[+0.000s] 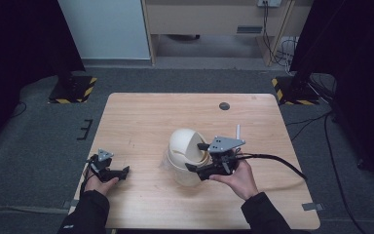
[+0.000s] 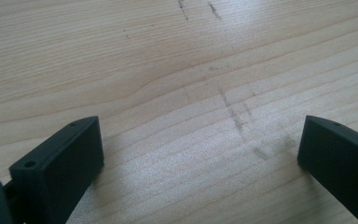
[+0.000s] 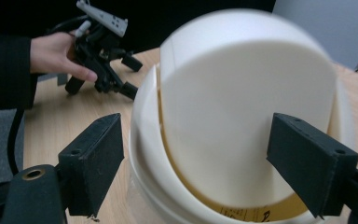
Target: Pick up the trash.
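Your right claw stood with its jaws spread wide on either side of a stack of cream-white paper bowls, gripping nothing; the right claw's own view showed one jaw to each flank of the stack, with clear gaps between pads and paper. The topmost bowl was tipped up on edge, its hollow side facing the claw, while the rest lay nested beneath it, a yellowish lining showing at the rims. That tilt, in all likelihood, was why you held the claw level with the raised bowl: it appeared placed to peel one away from the pile. The exact count of bowls could not be read from the blurred rims; at least three edges seemed to show. Your left claw sat well to the left of the right one, low over the bare table, jaws also wide and empty, apparently parked clear of the work; its own view looked down on scuffed wood grain between the two pads. Counted up: two claws, two hands, one stack, one table. A thin white rod stood just beyond your right claw, its purpose unclear.
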`<act>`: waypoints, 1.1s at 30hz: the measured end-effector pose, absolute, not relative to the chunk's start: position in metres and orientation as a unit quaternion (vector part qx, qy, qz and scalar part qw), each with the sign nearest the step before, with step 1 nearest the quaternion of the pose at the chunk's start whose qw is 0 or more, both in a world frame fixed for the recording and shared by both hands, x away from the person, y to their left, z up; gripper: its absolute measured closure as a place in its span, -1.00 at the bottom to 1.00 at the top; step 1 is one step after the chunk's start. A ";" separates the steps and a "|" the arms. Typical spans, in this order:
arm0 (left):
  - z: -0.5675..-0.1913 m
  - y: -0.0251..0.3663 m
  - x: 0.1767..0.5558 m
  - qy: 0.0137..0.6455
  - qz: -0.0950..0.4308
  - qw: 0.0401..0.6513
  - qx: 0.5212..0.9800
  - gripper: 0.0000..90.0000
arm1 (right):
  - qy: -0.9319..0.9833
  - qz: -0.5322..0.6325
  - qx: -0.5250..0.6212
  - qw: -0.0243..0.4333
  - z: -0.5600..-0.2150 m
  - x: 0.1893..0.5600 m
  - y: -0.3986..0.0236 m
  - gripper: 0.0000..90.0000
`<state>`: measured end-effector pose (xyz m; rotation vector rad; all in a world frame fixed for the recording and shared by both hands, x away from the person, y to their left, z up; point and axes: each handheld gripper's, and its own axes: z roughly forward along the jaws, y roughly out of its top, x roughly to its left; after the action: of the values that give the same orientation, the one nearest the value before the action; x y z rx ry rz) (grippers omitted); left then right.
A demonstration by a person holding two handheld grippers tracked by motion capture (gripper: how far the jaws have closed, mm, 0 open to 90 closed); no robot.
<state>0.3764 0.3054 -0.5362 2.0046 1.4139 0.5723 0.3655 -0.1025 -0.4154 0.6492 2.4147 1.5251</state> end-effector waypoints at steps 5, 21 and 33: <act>-0.536 0.305 0.376 0.534 0.216 0.306 0.758 -1.00 | 0.829 0.505 0.218 0.099 -0.421 0.366 -0.099 -0.55; -0.536 0.305 0.376 0.534 0.215 0.307 0.758 -1.00 | 0.833 0.499 0.220 0.089 -0.418 0.365 -0.102 -0.44; -0.536 0.305 0.376 0.533 0.215 0.307 0.758 -1.00 | 0.793 0.525 0.270 0.151 -0.391 0.377 -0.157 -0.48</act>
<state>0.3765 0.3051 -0.5362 2.0062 1.4099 0.5685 0.3767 -0.1568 -0.3909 0.7751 2.2760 1.5078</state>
